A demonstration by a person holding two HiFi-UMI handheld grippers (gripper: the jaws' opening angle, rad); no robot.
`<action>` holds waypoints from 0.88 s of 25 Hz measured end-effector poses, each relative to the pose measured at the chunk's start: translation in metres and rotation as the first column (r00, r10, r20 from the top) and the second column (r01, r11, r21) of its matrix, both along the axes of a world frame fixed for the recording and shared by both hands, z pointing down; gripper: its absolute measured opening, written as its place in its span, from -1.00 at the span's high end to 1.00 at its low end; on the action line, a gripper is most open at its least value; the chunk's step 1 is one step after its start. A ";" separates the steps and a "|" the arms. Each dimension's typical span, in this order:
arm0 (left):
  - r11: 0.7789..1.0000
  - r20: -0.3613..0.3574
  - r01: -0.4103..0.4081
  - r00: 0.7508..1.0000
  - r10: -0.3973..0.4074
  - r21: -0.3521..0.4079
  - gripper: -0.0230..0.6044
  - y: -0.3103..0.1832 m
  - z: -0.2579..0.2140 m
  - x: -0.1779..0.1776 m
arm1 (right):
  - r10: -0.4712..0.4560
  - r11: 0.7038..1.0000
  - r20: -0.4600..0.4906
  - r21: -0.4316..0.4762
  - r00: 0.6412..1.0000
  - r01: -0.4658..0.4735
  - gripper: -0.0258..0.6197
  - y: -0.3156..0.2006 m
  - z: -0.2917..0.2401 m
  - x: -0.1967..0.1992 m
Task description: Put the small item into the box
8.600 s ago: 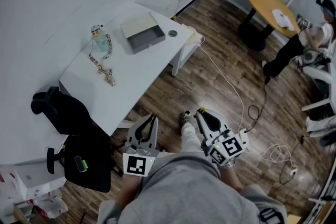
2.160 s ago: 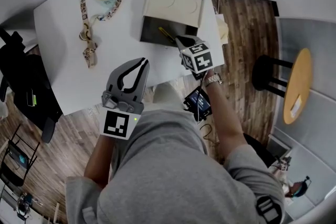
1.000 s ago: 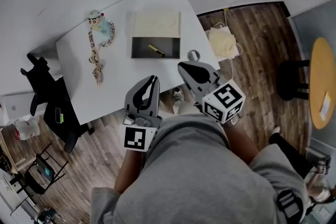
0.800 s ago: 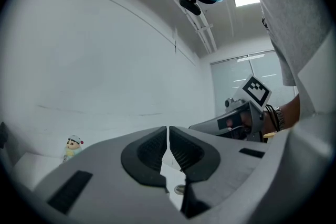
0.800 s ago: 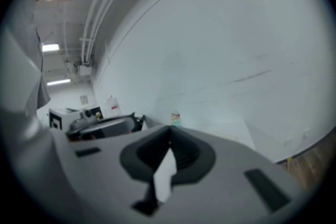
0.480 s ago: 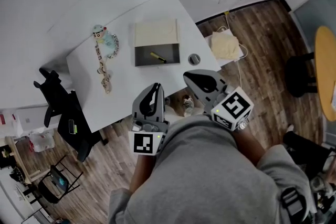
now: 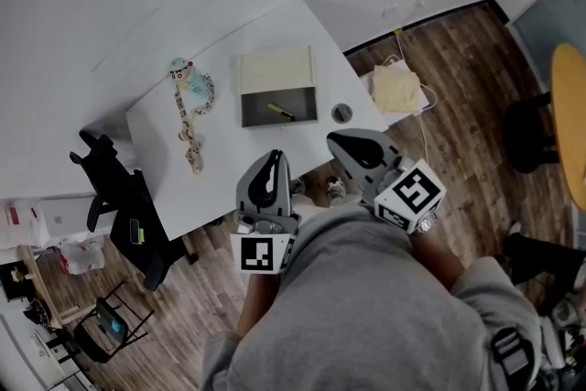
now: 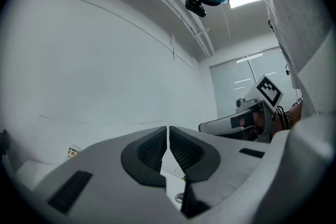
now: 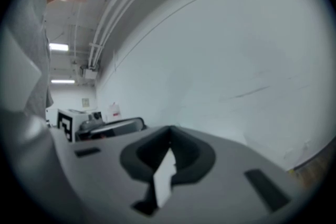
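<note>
White bench (image 7: pixel 220 169): dark grey open box (image 7: pixel 256 112) held small yellow item (image 7: pixel 280 111); left gripper (image 7: pixel 274 158) and right gripper (image 7: pixel 339 142) fingers were closed, empty.

Doll (image 7: pixel 186 74), black chair (image 7: pixel 125 202), white table (image 7: pixel 229 162)

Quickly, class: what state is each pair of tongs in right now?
Left tongs: closed, holding nothing.
Right tongs: closed, holding nothing.

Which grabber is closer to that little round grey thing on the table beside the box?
Right. In the head view the right gripper sits just below the round grey thing; the left gripper is off to its lower left, farther away.
</note>
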State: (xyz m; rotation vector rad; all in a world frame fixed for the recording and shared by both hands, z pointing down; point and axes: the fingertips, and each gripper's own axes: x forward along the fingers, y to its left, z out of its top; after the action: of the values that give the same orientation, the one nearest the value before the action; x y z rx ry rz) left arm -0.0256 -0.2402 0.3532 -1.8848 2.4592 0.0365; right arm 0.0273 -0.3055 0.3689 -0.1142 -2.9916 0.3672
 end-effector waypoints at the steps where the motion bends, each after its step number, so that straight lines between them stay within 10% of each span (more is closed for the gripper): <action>1: 1.000 0.009 -0.001 1.000 0.001 0.010 0.78 0.000 -0.002 0.001 | 0.002 1.000 0.003 -0.003 1.000 -0.002 0.82 0.000 0.000 0.001; 22: 0.999 -0.022 0.032 0.999 -0.032 -0.012 0.78 0.004 0.007 0.010 | -0.062 0.997 -0.011 0.037 0.998 0.062 0.82 0.009 0.008 0.002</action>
State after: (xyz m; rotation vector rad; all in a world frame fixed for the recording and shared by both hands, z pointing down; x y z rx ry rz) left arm -0.0158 -0.2365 0.3600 -1.8593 2.5087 0.0424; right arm 0.0291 -0.2963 0.3771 -0.2003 -2.9756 0.3042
